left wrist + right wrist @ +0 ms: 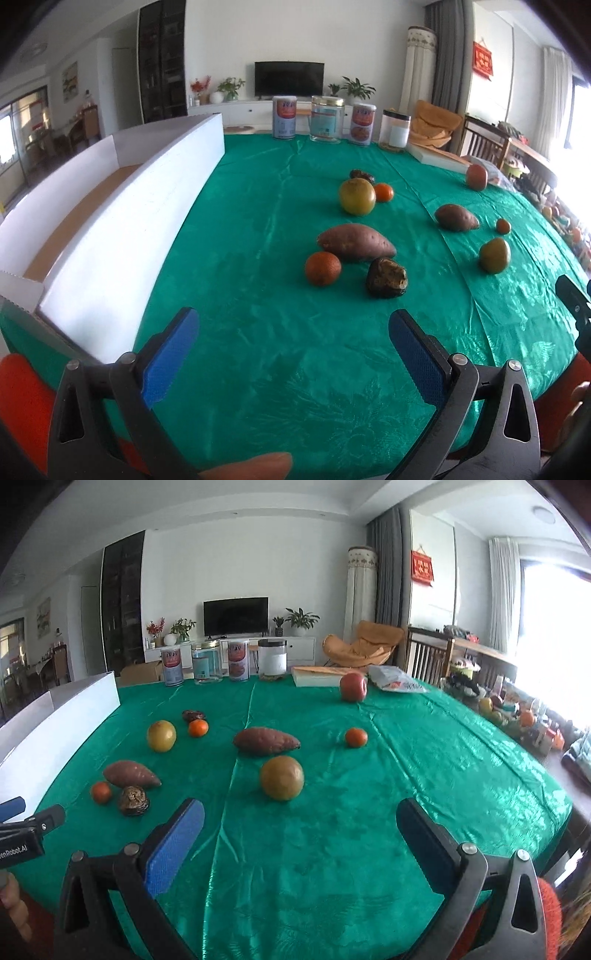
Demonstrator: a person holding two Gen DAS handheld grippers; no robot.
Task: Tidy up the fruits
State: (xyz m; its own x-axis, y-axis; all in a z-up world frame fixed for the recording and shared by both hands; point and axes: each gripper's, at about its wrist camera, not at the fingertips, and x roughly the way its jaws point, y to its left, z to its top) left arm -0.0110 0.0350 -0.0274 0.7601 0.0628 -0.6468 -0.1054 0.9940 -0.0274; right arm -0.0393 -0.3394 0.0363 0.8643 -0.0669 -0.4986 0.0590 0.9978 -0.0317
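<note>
Both claws hover low over the counter (258,206), draped in shiny green cloth. The left claw (293,354) has its blue pads spread wide with nothing between them; the right claw (301,843) is equally wide apart and empty. The scattered fruits lie ahead: a long reddish-brown sweet potato (356,242), a small orange tangerine (322,268) touching it, a round yellow-green pear (282,777). A long white cardboard box (110,229) stands along the left.

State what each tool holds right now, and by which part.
Nothing. The left tool and right tool both hang open above the green satin tablecloth, fruit untouched.
</note>
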